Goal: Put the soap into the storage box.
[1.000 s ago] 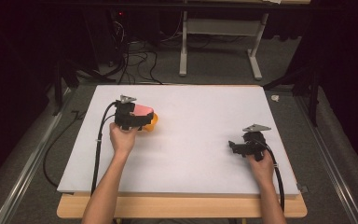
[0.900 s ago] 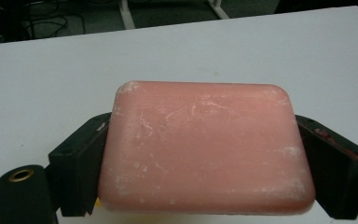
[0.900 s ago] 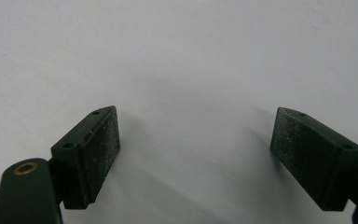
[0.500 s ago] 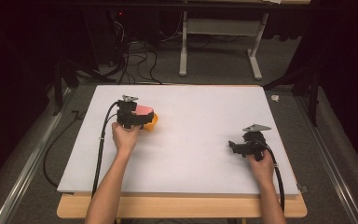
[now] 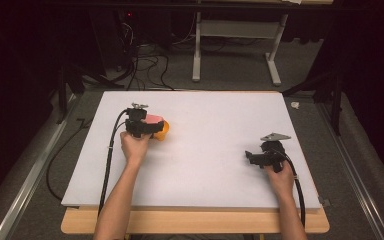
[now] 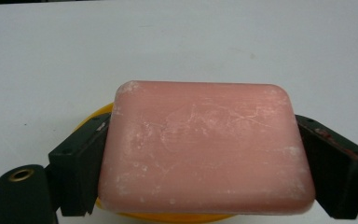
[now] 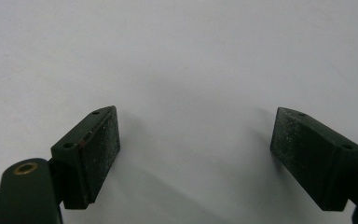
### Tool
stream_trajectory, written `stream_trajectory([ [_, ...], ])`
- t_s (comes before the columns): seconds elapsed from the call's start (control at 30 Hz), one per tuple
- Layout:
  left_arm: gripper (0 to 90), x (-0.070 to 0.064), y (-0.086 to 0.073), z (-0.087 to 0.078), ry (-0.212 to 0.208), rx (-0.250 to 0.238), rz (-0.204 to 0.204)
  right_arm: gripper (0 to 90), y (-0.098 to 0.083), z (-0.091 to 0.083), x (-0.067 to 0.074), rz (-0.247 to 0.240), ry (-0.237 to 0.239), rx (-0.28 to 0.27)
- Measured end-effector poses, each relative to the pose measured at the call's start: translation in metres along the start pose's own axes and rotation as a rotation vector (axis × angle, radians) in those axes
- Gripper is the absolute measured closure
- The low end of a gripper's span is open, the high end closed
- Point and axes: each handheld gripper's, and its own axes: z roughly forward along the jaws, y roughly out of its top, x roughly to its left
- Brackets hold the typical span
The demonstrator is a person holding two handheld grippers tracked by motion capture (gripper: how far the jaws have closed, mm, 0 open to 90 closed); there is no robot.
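A pink bar of soap (image 6: 205,147) lies flat between the two black jaws of my left gripper (image 6: 200,158), which press against its short sides. Under the bar, an orange dish (image 6: 100,116) shows its rim. In the high view the left gripper (image 5: 152,129) holds the pink soap (image 5: 153,119) over the orange dish (image 5: 164,131) at the left middle of the white table (image 5: 205,145). My right gripper (image 5: 248,156) rests low over the table at the right, open, with bare white surface between its pads (image 7: 100,154).
The white board lies on a wooden table whose edge (image 5: 195,222) shows at the front. Black cables (image 5: 107,165) trail from both grippers. A grey table frame (image 5: 235,50) and cables stand on the floor behind. A small white scrap (image 5: 295,105) lies off the far right corner.
The left gripper with the soap has shifted only slightly over the orange dish. The right gripper has stayed where it was.
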Motion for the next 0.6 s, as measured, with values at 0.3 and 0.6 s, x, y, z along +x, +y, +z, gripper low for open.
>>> stream_trajectory([
  [0.3,14.0,0.001,-0.003,0.009,0.014,0.028,0.003,16.1,0.0,0.0,0.0,0.0,0.0,0.0],
  [0.6,14.0,0.001,-0.004,0.014,0.024,0.043,0.002,16.1,0.0,0.0,0.0,0.0,0.0,0.0],
])
